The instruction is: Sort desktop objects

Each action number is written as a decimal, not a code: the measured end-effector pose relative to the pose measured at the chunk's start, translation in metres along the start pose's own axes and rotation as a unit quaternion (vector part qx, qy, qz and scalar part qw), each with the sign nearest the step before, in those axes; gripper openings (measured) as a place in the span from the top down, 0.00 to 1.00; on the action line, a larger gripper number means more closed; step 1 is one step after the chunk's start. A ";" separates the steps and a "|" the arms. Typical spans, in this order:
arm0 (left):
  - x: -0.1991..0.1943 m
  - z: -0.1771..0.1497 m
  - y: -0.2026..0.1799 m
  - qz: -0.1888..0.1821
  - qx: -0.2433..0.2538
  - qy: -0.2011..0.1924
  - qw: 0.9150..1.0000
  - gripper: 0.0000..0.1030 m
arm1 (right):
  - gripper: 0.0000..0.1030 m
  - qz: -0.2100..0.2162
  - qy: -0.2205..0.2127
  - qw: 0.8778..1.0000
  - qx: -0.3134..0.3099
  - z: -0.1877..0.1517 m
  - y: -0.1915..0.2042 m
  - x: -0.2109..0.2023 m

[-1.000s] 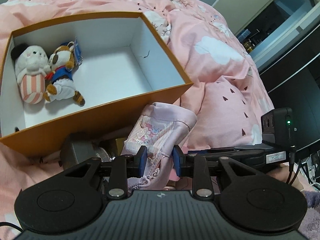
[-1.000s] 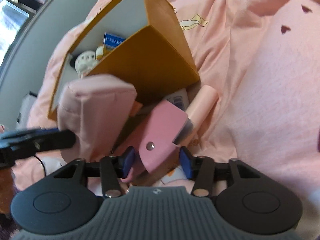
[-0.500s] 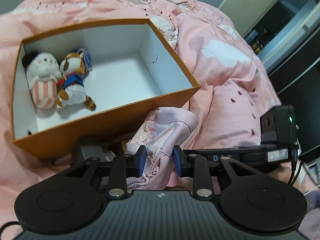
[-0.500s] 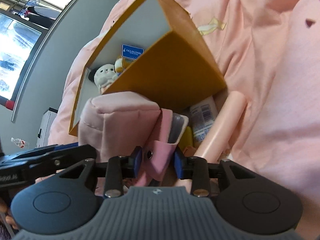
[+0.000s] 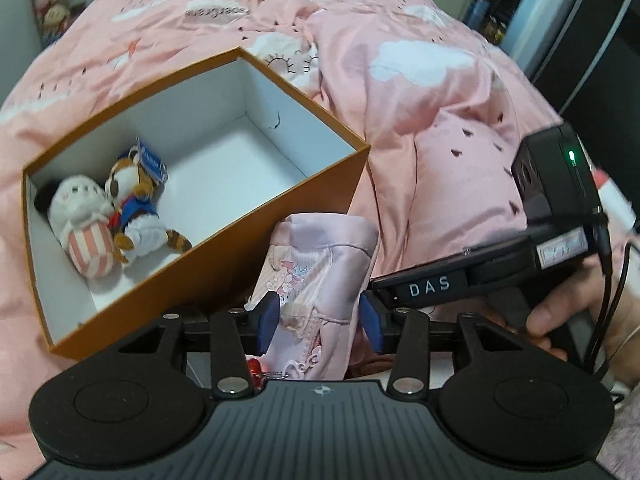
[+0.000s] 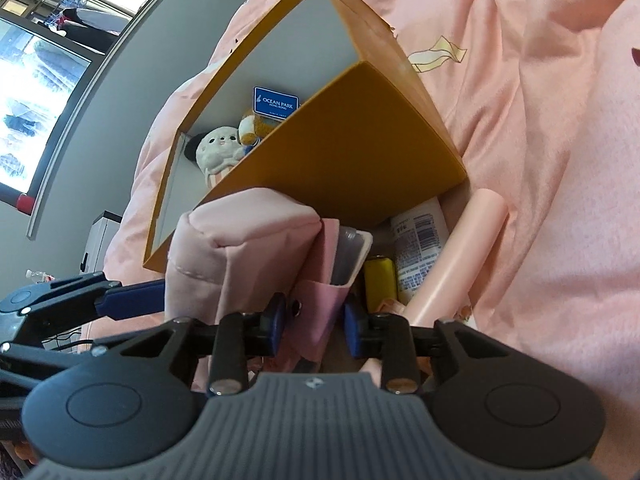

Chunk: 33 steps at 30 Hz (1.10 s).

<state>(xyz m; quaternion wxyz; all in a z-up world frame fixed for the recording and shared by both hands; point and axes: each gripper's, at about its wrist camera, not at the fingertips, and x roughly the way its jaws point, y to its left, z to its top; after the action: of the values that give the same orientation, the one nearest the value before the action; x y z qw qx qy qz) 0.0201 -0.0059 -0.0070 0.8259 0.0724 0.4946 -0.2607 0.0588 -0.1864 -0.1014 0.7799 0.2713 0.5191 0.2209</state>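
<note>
The left tongs (image 5: 318, 322) are opening, their 2 blue pads standing on either side of a pink pouch (image 5: 320, 264) with a printed cartoon pattern; a gap shows at the right pad, so the pads no longer press it. The right tongs (image 6: 314, 326) are closing on a pink snap-flap case (image 6: 320, 300), which sits between their pads with its metal stud beside the left pad; the pads appear to be touching it. A clear-edged flat thing (image 6: 352, 256) sticks out of the top of that case. Just beyond both tongs stands an orange box (image 5: 280, 216) with a white inside, resting on a pink bed cover (image 5: 440, 120). In the box, at the far left from the left tongs, lie 2 plush toys touching each other: a white one with striped legs (image 5: 82, 216) and a brown-and-white one in a blue jacket (image 5: 134, 200) with a blue tag. Right of the right tongs, against the box's outer wall, lie a white bottle with a barcode (image 6: 420, 248), a yellow item (image 6: 380, 280) and a pale pink tube (image 6: 460, 252). A hand (image 5: 560, 308) grips the right tool's handle.
</note>
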 end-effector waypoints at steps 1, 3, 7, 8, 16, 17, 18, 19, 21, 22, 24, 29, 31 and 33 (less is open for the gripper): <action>0.001 -0.001 -0.002 0.005 0.009 0.002 1.000 0.47 | 0.69 0.001 0.000 1.000 0.002 0.000 -0.001 0.000; 0.003 -0.003 -0.005 0.010 0.027 0.009 1.000 0.42 | 0.69 0.003 -0.001 1.000 0.003 -0.001 -0.002 -0.001; 0.008 -0.005 -0.010 0.018 0.049 0.017 0.999 0.41 | 0.69 0.008 -0.004 1.000 0.001 -0.001 -0.002 -0.002; 0.010 -0.005 -0.010 0.023 0.049 0.016 0.998 0.41 | 0.69 0.009 -0.005 1.000 0.001 -0.001 -0.002 -0.002; 0.017 -0.005 -0.009 0.020 0.040 0.014 0.999 0.58 | 0.70 0.004 -0.009 1.000 -0.006 -0.001 -0.002 -0.005; 0.017 -0.005 -0.008 0.019 0.036 0.013 0.999 0.63 | 0.70 0.003 -0.011 1.000 -0.008 -0.001 -0.002 -0.006; 0.016 -0.004 -0.007 0.017 0.032 0.012 0.999 0.65 | 0.71 0.003 -0.012 1.000 -0.009 -0.001 -0.001 -0.007; 0.014 -0.004 -0.006 0.014 0.024 0.011 1.000 0.66 | 0.71 0.002 -0.014 1.000 -0.013 -0.001 -0.001 -0.009; 0.011 -0.003 -0.001 0.003 0.004 0.009 1.000 0.70 | 0.75 0.002 -0.017 1.000 -0.020 -0.001 0.000 -0.012; 0.009 -0.002 0.001 -0.002 -0.006 0.007 1.000 0.70 | 0.75 0.002 -0.017 1.000 -0.022 -0.001 0.000 -0.014; 0.004 -0.001 0.005 -0.014 -0.023 0.002 1.000 0.71 | 0.75 0.002 -0.019 0.999 -0.030 -0.001 0.002 -0.018; -0.013 0.003 0.014 -0.038 -0.057 -0.008 0.998 0.72 | 0.76 0.014 -0.027 0.998 -0.049 0.002 0.008 -0.034; -0.021 0.005 0.017 -0.046 -0.067 -0.013 0.997 0.72 | 0.76 0.024 -0.029 0.998 -0.055 0.004 0.012 -0.041; -0.031 0.007 0.021 -0.054 -0.076 -0.022 0.995 0.72 | 0.76 0.037 -0.028 0.997 -0.057 0.008 0.016 -0.047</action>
<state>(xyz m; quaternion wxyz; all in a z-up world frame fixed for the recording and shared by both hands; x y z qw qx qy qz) 0.0243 0.0203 0.0203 0.8244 -0.0234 0.4982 -0.2676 0.0480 -0.2056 -0.0561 0.7993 0.2517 0.4733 0.2716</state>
